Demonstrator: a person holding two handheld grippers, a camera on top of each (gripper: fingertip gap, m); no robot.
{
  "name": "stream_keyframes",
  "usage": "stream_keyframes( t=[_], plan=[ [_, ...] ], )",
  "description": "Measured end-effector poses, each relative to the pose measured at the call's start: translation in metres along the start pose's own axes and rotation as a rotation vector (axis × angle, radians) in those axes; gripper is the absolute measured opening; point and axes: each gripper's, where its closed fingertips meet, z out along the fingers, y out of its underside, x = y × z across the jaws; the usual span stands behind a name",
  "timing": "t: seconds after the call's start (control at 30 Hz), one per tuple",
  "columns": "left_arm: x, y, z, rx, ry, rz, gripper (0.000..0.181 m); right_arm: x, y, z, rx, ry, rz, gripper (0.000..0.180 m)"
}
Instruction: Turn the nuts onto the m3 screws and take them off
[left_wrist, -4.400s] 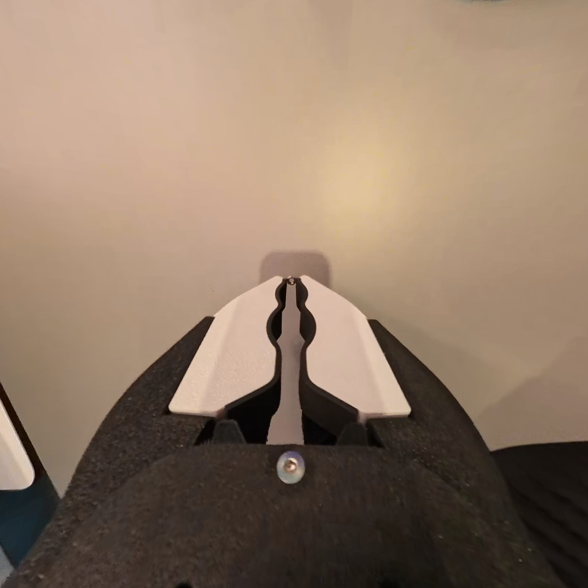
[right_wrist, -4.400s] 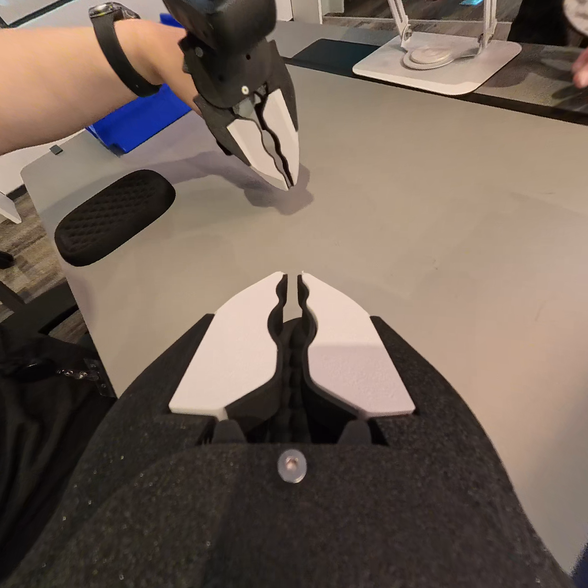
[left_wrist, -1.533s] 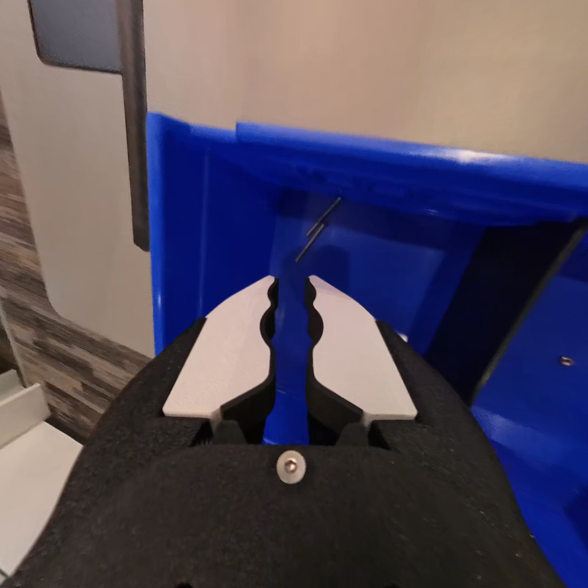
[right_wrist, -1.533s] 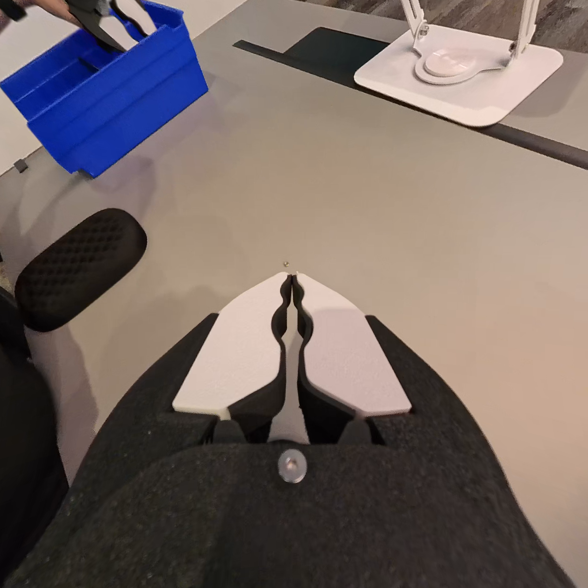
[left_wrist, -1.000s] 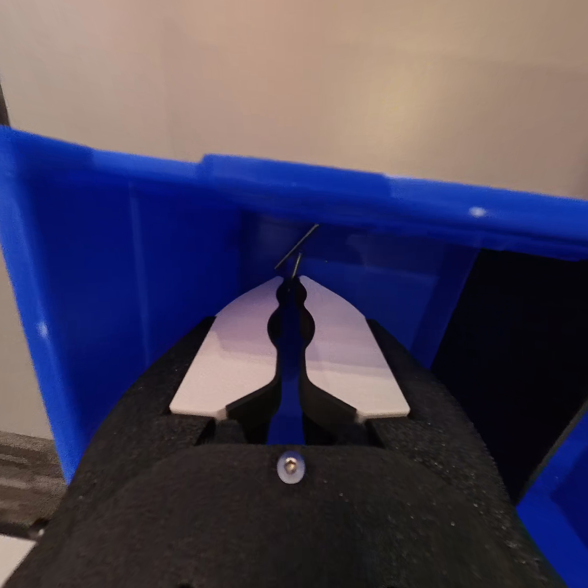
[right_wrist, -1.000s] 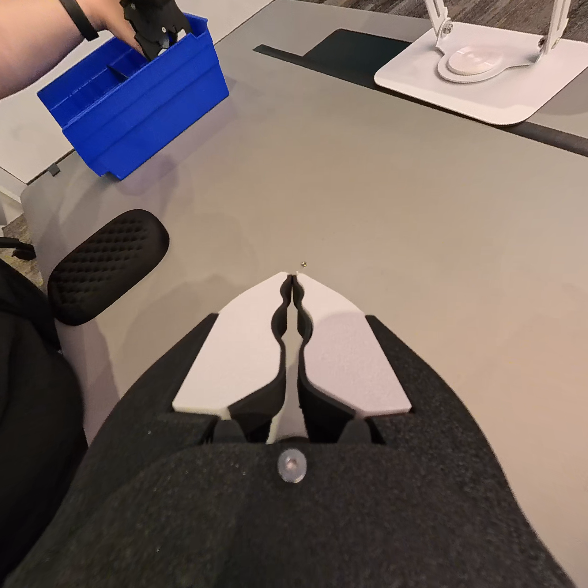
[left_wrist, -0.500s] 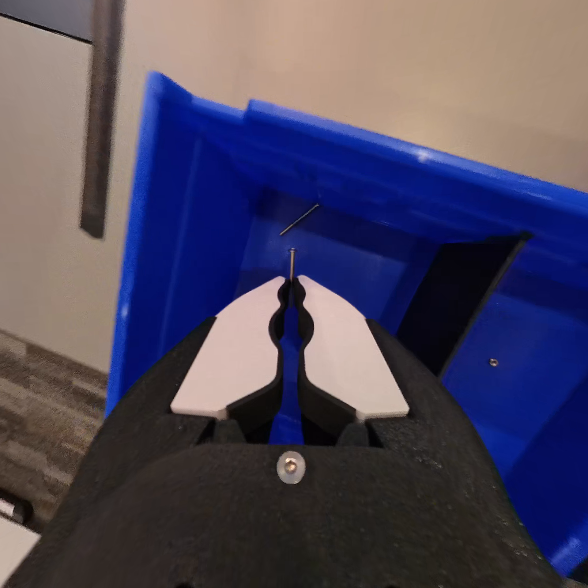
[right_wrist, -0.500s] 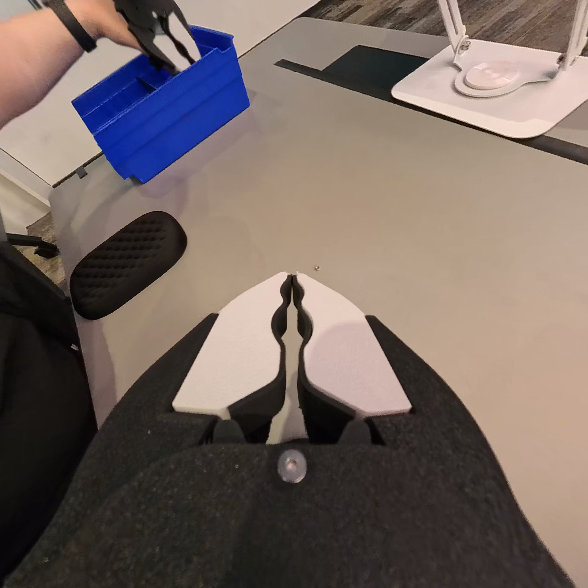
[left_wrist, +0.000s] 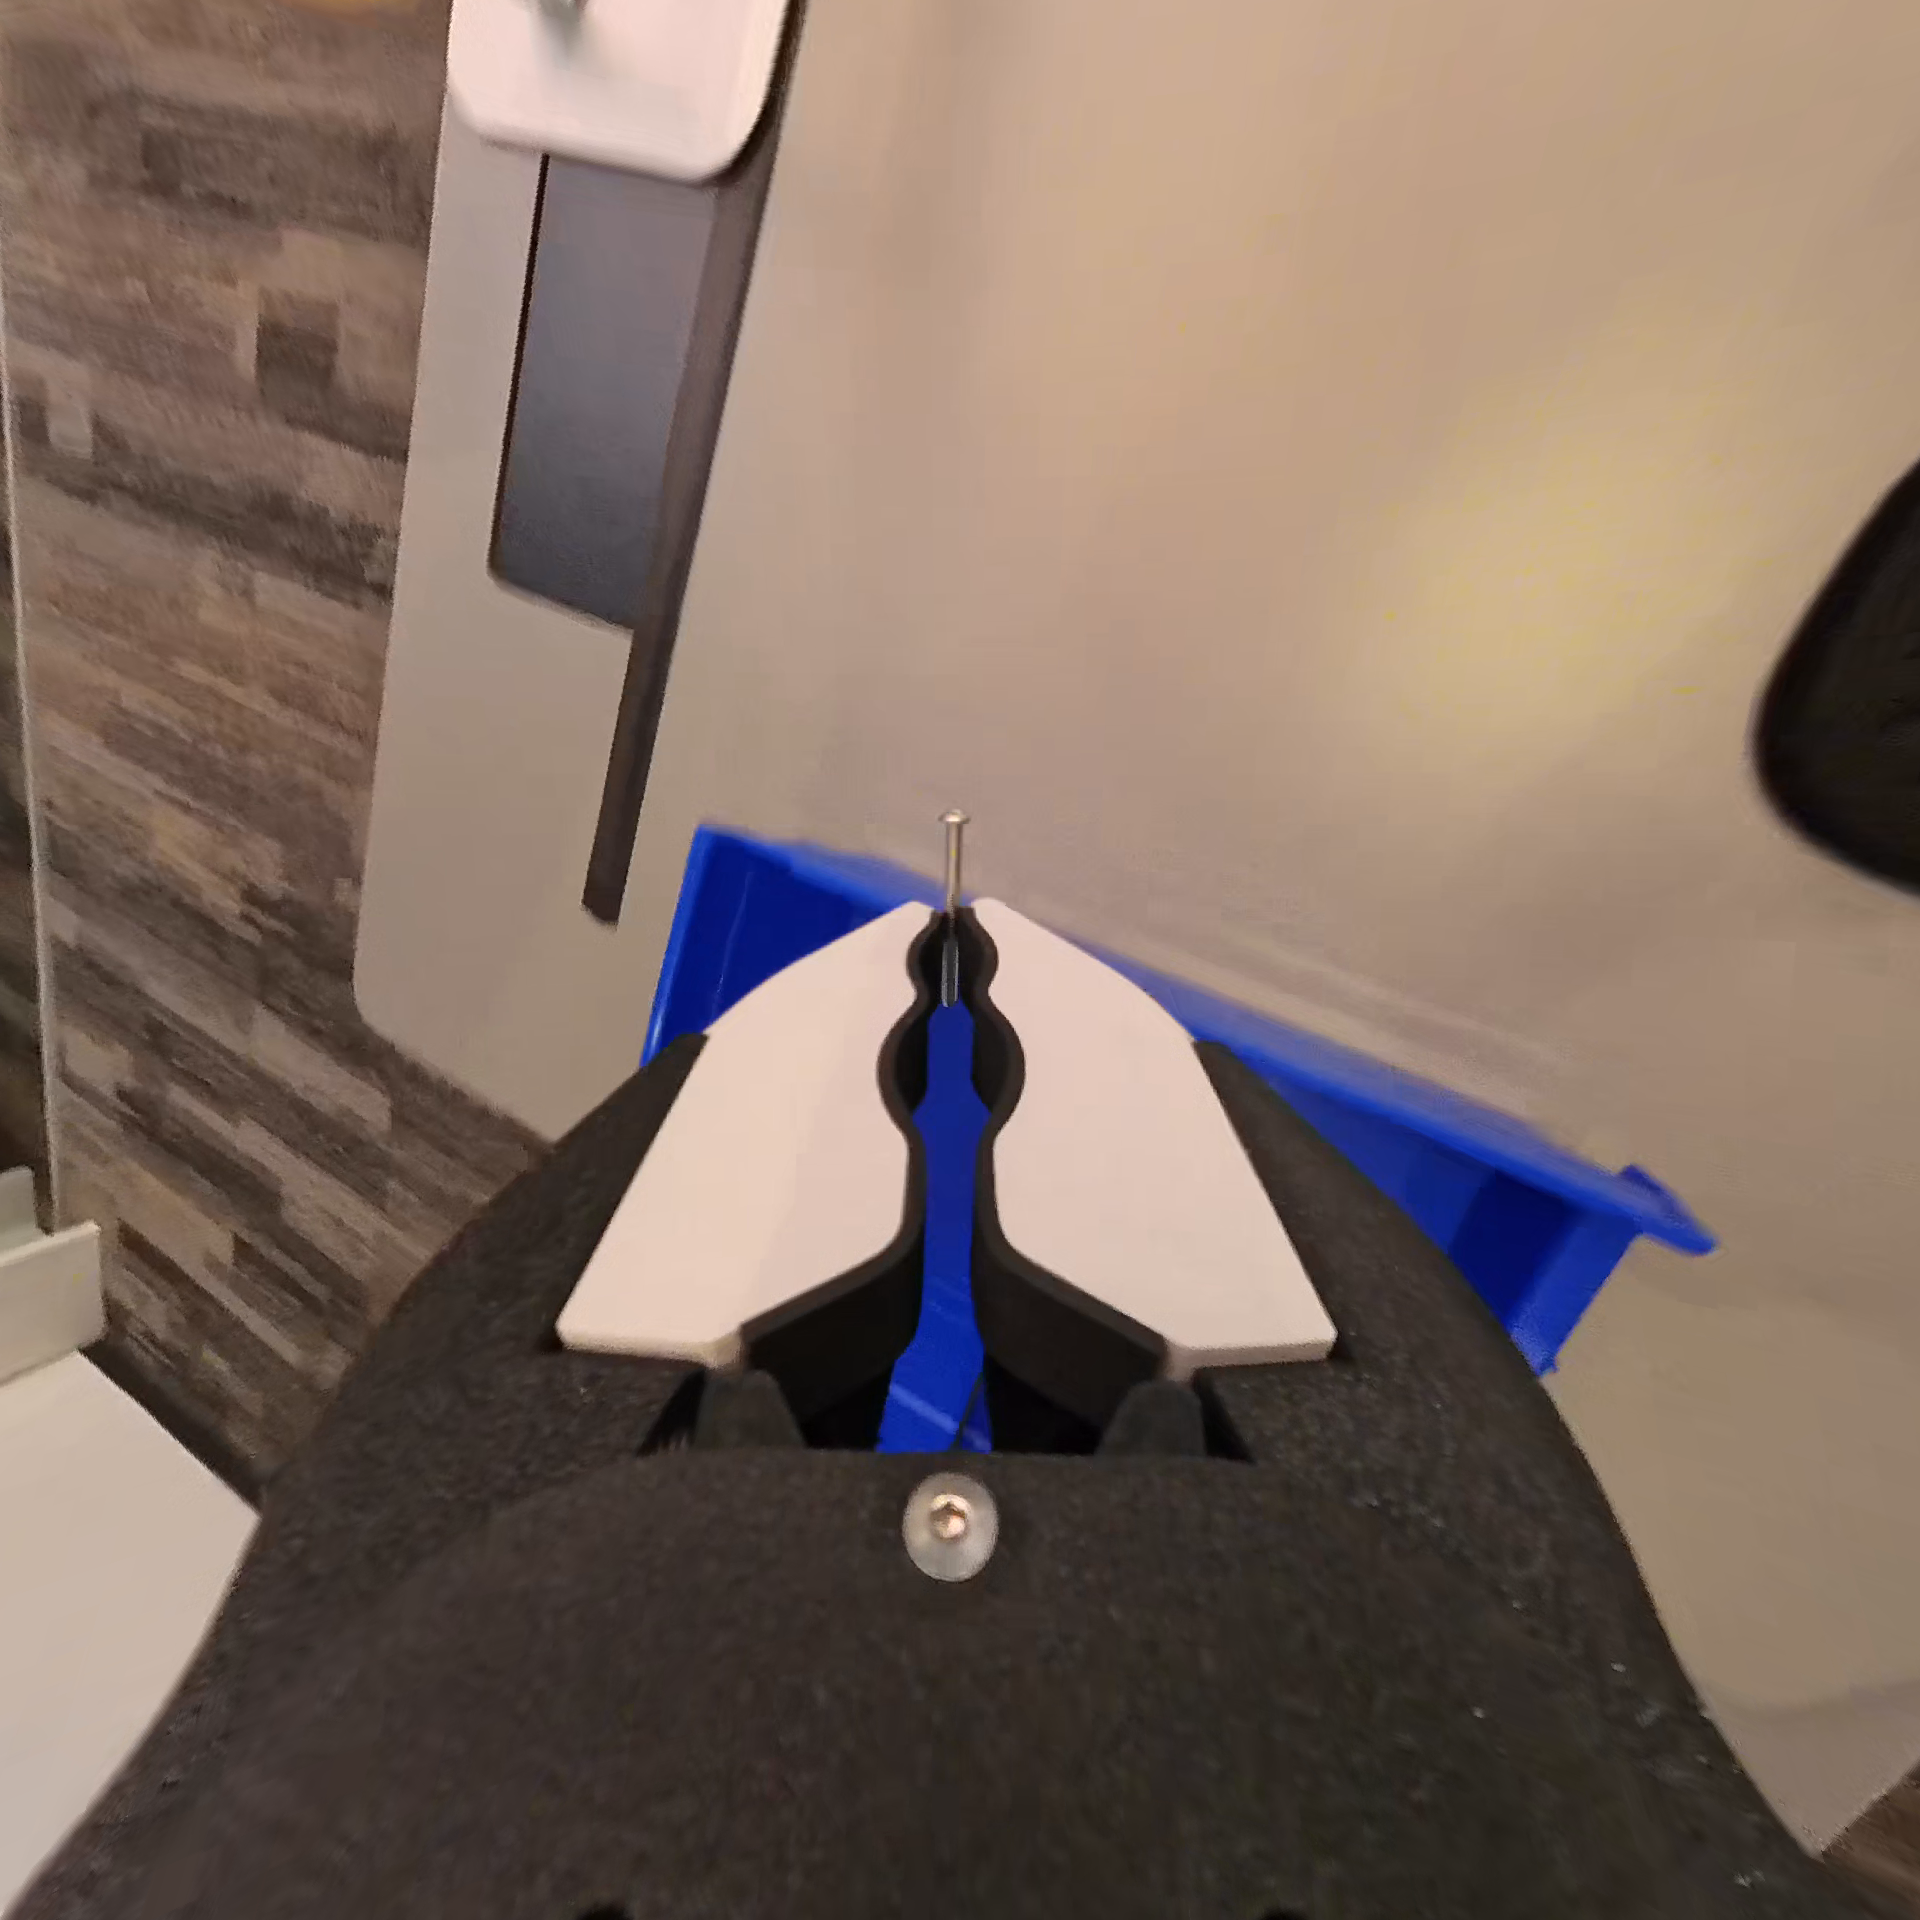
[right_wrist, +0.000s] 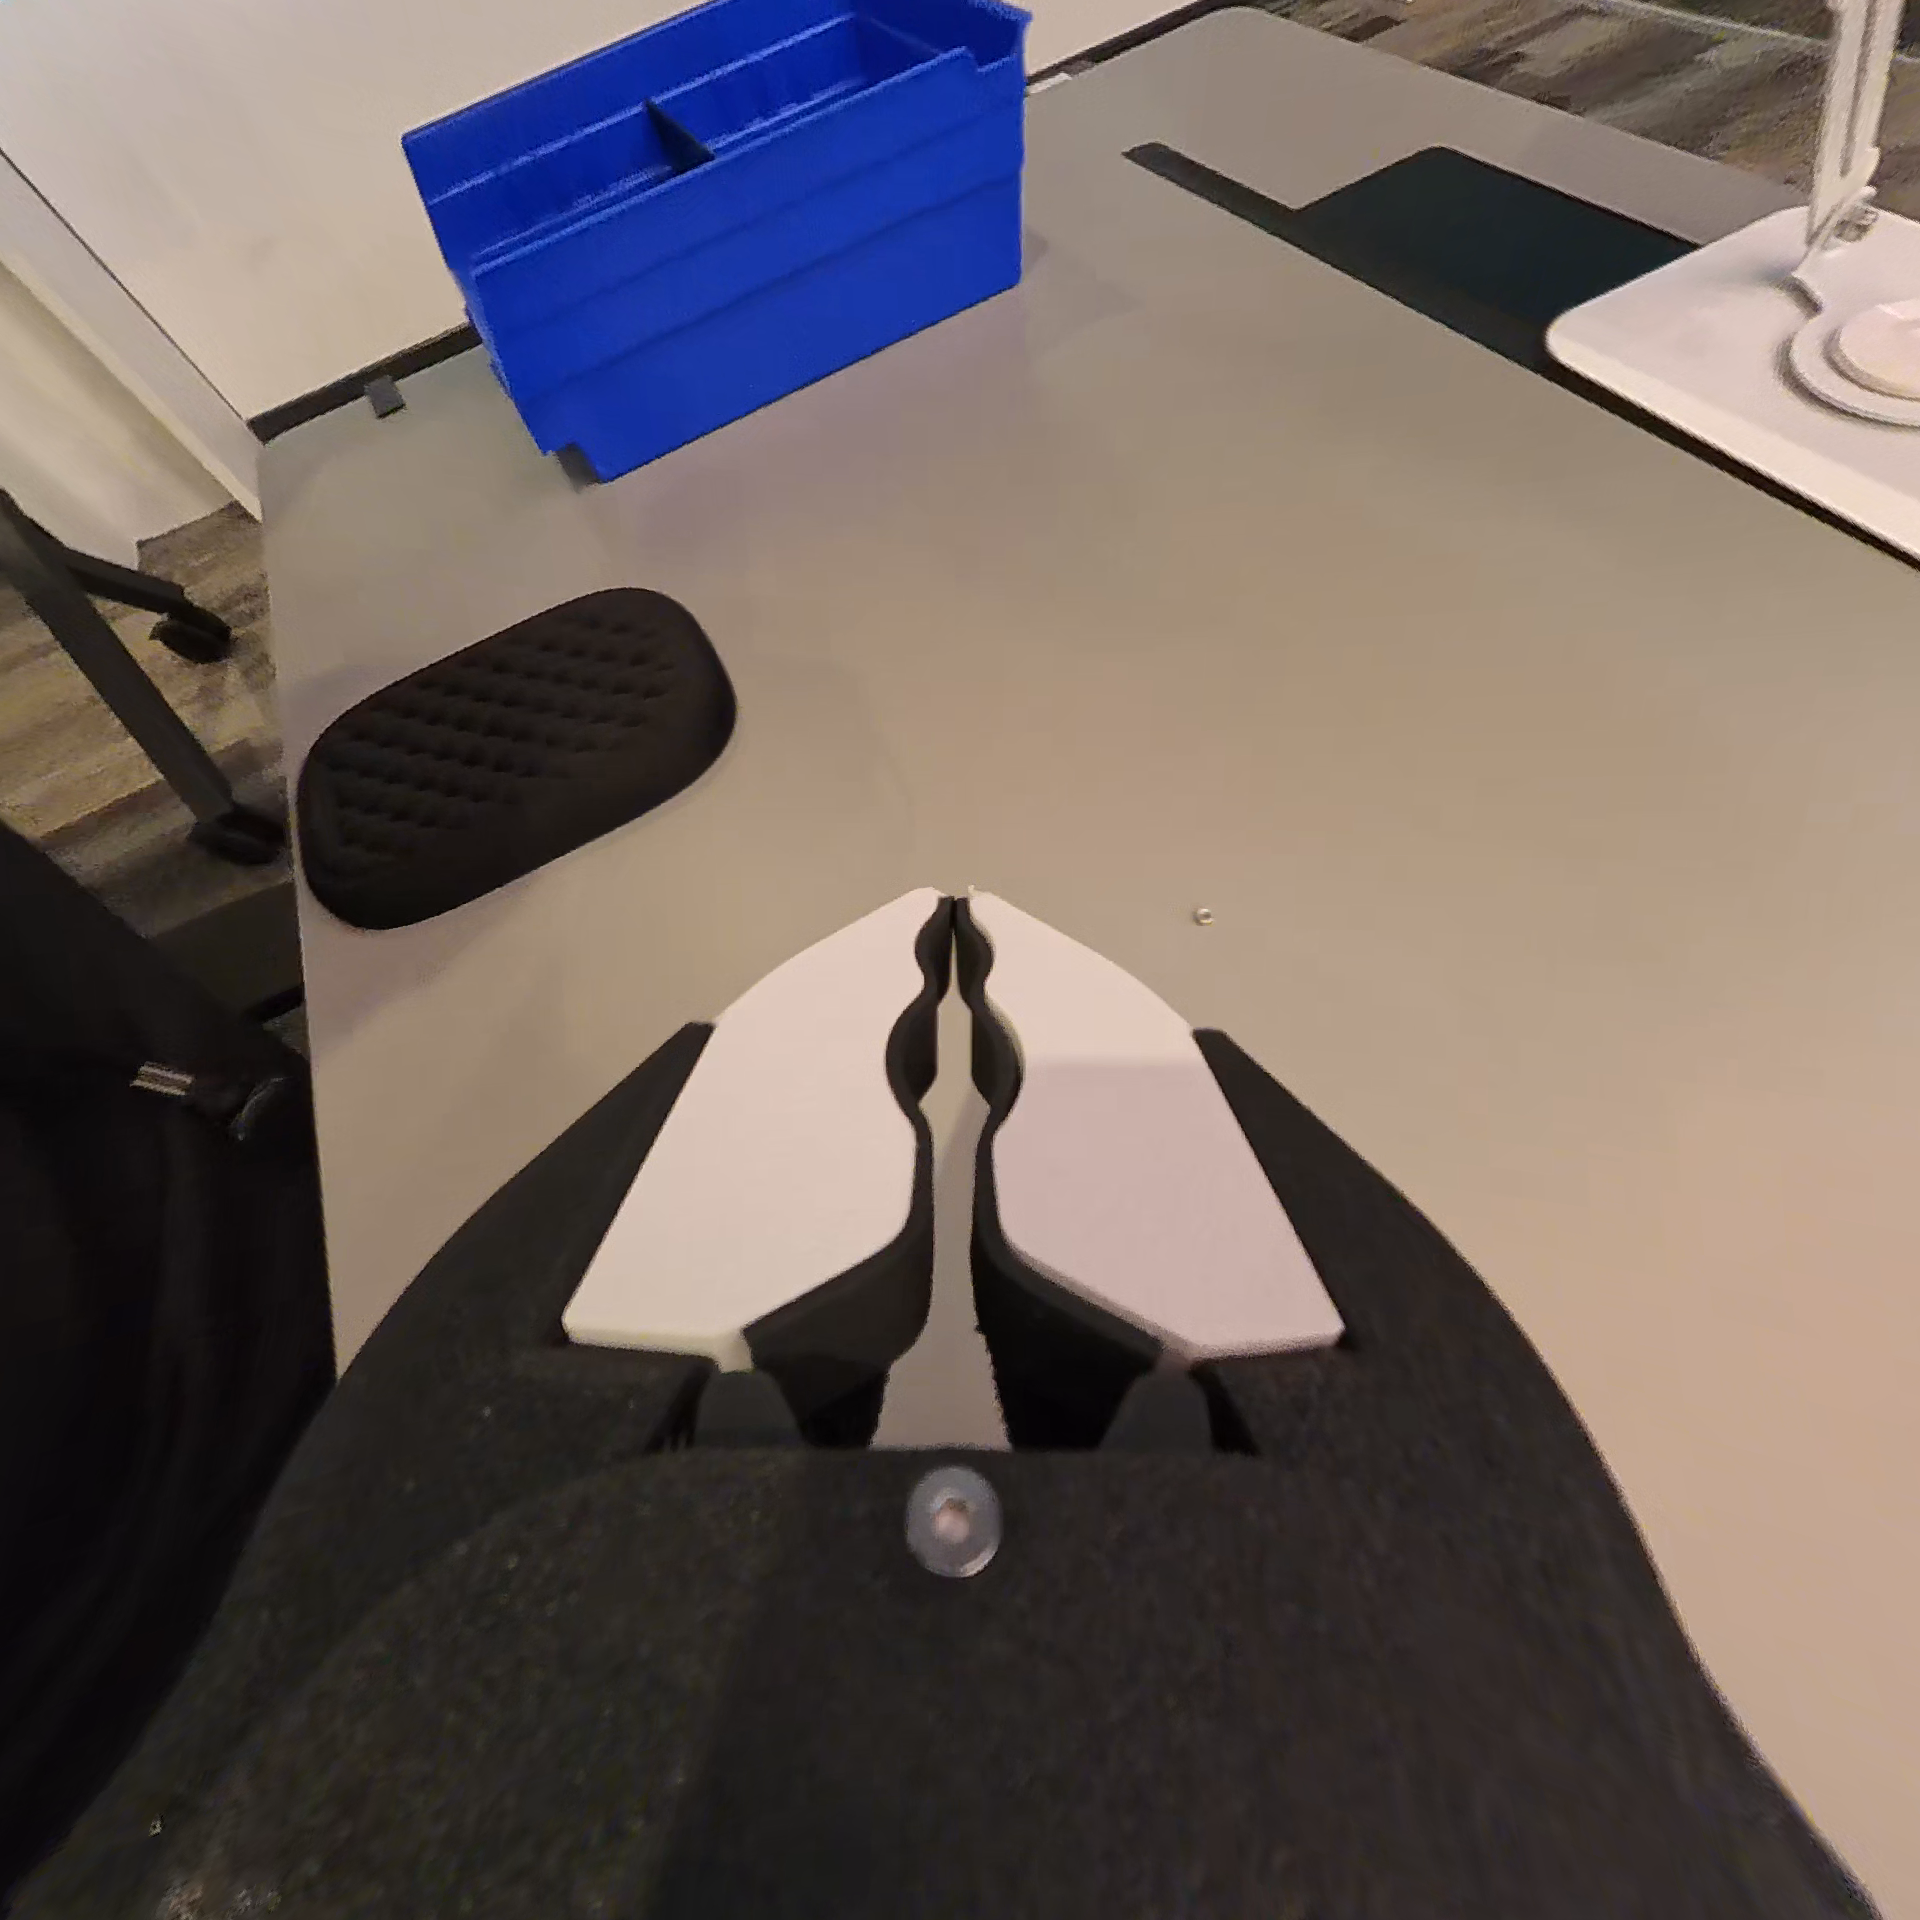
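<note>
Early stage: left gripper (left_wrist: 951, 909) fingers clamp the m3 screw (left_wrist: 952, 862), head outward, above the blue bin (left_wrist: 1455, 1153); right gripper (right_wrist: 954, 902) fingers pressed together, empty; nut (right_wrist: 1203, 915) lies loose on the table (right_wrist: 1351, 675) at its 3 o'clock, unthreaded.

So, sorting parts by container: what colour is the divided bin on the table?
Bright blue; the bin shows best in the right wrist view.

— What sort of place is shown?
— An office: a grey counter (right_wrist: 1351, 644), patterned carpet floor (right_wrist: 94, 727), a chair armrest (right_wrist: 509, 769) and a white stand base (right_wrist: 1745, 374) are seen.
</note>
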Motion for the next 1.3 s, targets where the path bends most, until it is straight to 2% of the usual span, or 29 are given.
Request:
stream_keyframes(
  t=[0.03, 0.3, 0.5, 0.63, 0.8, 1.1, 1.3],
  plan=[
    [0.01, -0.016, 0.001, 0.015, 0.013, 0.02, 0.003, -0.003, 0.001, 0.001, -0.001, 0.0, -0.012, 0.0],
    [0.106, -0.144, 0.04, 0.123, 0.168, 0.099, 0.002, -0.031, 0.015, -0.006, 0.035, -0.014, -0.082, 0.0],
    [0.159, -0.2, 0.083, 0.095, 0.265, 0.107, 0.002, -0.032, 0.029, -0.018, 0.051, 0.025, -0.119, 0.0],
    [0.18, -0.223, 0.102, 0.066, 0.312, 0.085, 0.002, -0.026, 0.03, -0.024, 0.049, 0.091, -0.192, 0.0],
    [0.193, -0.237, 0.112, 0.027, 0.34, 0.086, 0.002, -0.014, 0.02, -0.023, 0.025, 0.232, -0.377, 0.008],
    [0.216, -0.25, 0.109, -0.033, 0.399, 0.09, 0.002, -0.005, -0.002, 0.01, -0.073, 0.382, -0.828, 0.013],
    [0.223, -0.255, 0.109, -0.048, 0.432, 0.055, 0.002, 0.005, -0.003, 0.026, -0.117, 0.45, -0.996, 0.016]
  ],
)
